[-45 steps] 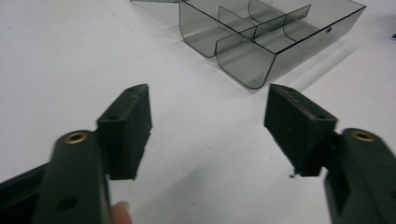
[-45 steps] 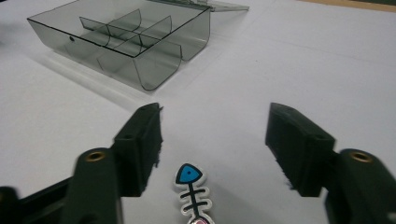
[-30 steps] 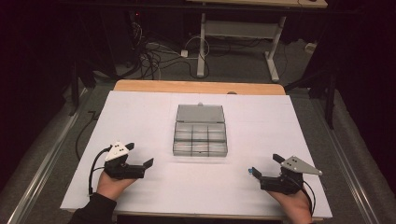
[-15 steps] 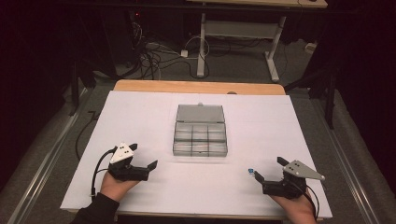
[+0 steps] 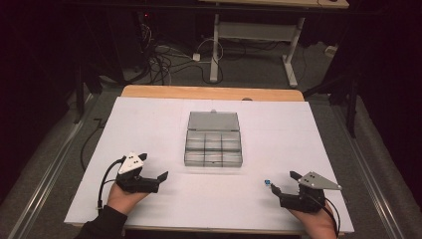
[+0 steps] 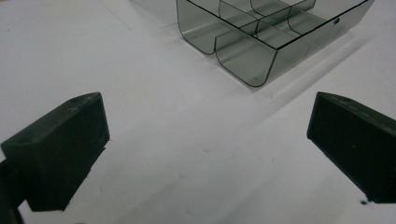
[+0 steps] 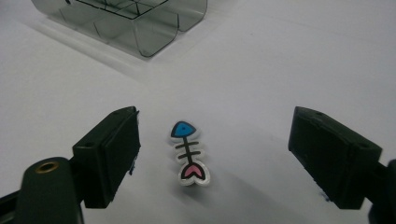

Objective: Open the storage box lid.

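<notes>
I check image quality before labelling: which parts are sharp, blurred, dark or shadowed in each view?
High view: white table cover bright, room behind very dark. Right gripper view: fish-bone charm sharp, casting a soft shadow; compartment box slightly soft. Left gripper view: near black jaws blurred, box edges crisp, faint shadow beside it.

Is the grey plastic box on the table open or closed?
Open. The box has its lid folded back flat, and its compartments are uncovered.
</notes>
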`<state>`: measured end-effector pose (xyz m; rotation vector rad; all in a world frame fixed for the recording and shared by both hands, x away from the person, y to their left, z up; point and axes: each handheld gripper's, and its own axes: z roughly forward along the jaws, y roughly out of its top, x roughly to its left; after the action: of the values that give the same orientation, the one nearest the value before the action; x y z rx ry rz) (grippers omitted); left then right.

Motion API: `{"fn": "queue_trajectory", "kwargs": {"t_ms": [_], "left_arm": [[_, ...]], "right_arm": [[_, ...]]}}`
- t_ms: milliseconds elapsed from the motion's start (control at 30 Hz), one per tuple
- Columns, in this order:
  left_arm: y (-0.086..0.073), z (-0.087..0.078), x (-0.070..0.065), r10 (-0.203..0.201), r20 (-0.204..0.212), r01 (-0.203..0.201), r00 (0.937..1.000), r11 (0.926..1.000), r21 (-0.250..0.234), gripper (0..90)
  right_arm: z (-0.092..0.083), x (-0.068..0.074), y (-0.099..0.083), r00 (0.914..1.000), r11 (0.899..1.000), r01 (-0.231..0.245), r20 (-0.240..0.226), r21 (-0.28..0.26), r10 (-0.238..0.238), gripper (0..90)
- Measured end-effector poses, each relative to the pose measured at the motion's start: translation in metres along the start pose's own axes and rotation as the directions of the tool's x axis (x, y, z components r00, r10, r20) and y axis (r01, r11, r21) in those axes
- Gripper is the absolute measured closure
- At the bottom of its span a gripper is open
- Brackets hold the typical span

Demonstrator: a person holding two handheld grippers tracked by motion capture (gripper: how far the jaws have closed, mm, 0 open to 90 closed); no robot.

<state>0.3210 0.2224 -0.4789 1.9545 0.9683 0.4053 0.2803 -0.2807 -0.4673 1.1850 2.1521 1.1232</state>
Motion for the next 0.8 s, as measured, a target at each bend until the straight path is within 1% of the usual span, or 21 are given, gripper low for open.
{"fn": "queue_trajectory", "kwargs": {"t_ms": [67,100,167,200,233,300,433,467,633,667,800], "left_arm": [[0.0,0.0,0.001,-0.009,0.002,0.009,1.0,1.0,-0.003,0.0],[0.0,0.0,0.001,-0.009,0.002,0.009,1.0,1.0,-0.003,0.0],[0.0,-0.001,0.003,-0.02,-0.001,0.02,0.9998,0.9998,-0.008,0.0],[0.0,-0.001,0.003,-0.02,-0.001,0.02,0.9998,0.9998,-0.008,0.0],[0.0,-0.001,0.003,-0.022,-0.001,0.022,0.9998,0.9997,-0.01,0.0],[0.0,-0.001,0.003,-0.021,-0.001,0.021,0.9998,0.9997,-0.009,0.0],[0.0,0.0,0.002,-0.014,0.004,0.014,0.9999,0.9999,-0.006,0.0],[0.0,0.001,0.002,-0.013,0.006,0.013,0.9999,0.9999,-0.005,0.0],[0.001,0.001,0.001,-0.008,0.009,0.008,0.9999,1.0,-0.003,0.0],[0.0,0.001,0.001,-0.009,0.009,0.009,0.9999,1.0,-0.002,0.0],[0.0,0.001,0.002,-0.011,0.009,0.011,0.9999,0.9999,0.0,0.0]], "right_arm": [[0.001,0.001,0.0,1.0,1.0,0.005,-0.006,0.012,-0.005,22.1],[0.001,0.001,0.0,1.0,1.0,0.005,-0.006,0.012,-0.005,22.1],[0.003,0.001,0.001,0.9997,0.999,0.019,-0.017,0.036,-0.018,28.6],[0.003,0.001,0.001,0.9997,0.999,0.019,-0.017,0.036,-0.018,28.6],[0.004,0.001,0.002,0.9995,0.999,0.021,-0.024,0.044,-0.02,32.6],[0.004,0.001,0.002,0.9995,0.999,0.021,-0.025,0.048,-0.02,34.0],[0.008,0.0,0.002,0.9991,0.998,0.023,-0.036,0.064,-0.021,40.1],[0.009,0.001,0.002,0.999,0.997,0.028,-0.038,0.075,-0.025,45.1],[0.012,0.002,0.003,0.9984,0.996,0.037,-0.045,0.083,-0.033,49.0],[0.013,0.002,0.003,0.9985,0.996,0.033,-0.046,0.088,-0.029,51.5],[0.015,0.002,0.003,0.9984,0.994,0.034,-0.049,0.103,-0.029,53.4]]}}
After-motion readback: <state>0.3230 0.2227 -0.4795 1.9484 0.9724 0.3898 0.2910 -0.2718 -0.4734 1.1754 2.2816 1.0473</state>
